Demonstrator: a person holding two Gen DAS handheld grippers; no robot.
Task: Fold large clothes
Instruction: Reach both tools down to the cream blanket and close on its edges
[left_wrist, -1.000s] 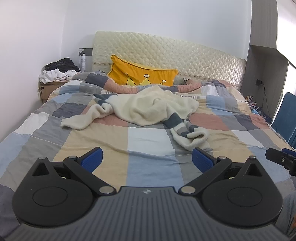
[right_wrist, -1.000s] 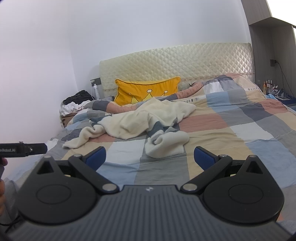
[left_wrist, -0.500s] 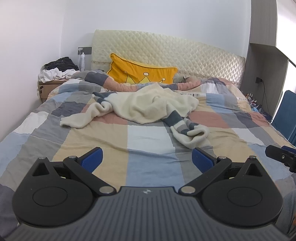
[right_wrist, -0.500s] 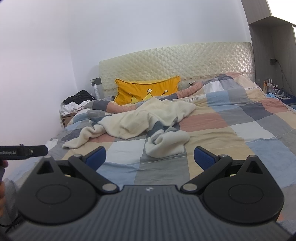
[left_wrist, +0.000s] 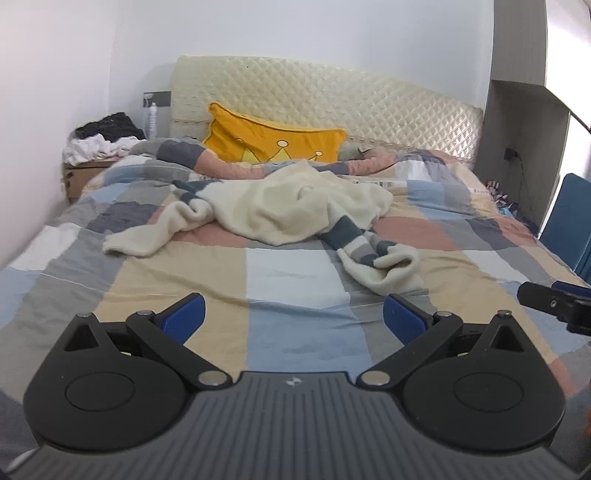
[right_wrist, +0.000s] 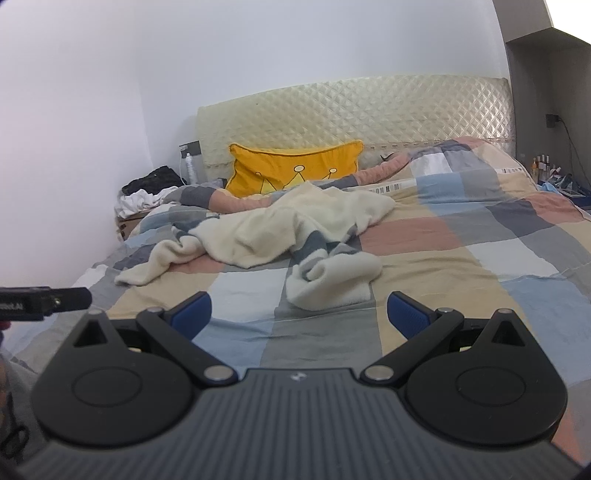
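I saw a patchwork duvet (left_wrist: 295, 280) covering the bed, with a yellow crown cushion (left_wrist: 273, 138) propped against the quilted cream headboard (left_wrist: 332, 99). To the far left, dark and white laundry (left_wrist: 105, 138) sat heaped on a cardboard box (left_wrist: 79, 177), a white bottle (left_wrist: 151, 120) behind it. A blue chair (left_wrist: 565, 218) stood at the right.

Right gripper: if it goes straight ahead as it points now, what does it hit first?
Probably the sweater's bunched sleeve, lying centred just beyond the open right gripper. Only bare quilt lies between; depth is uncertain, so it might meet the quilt first.
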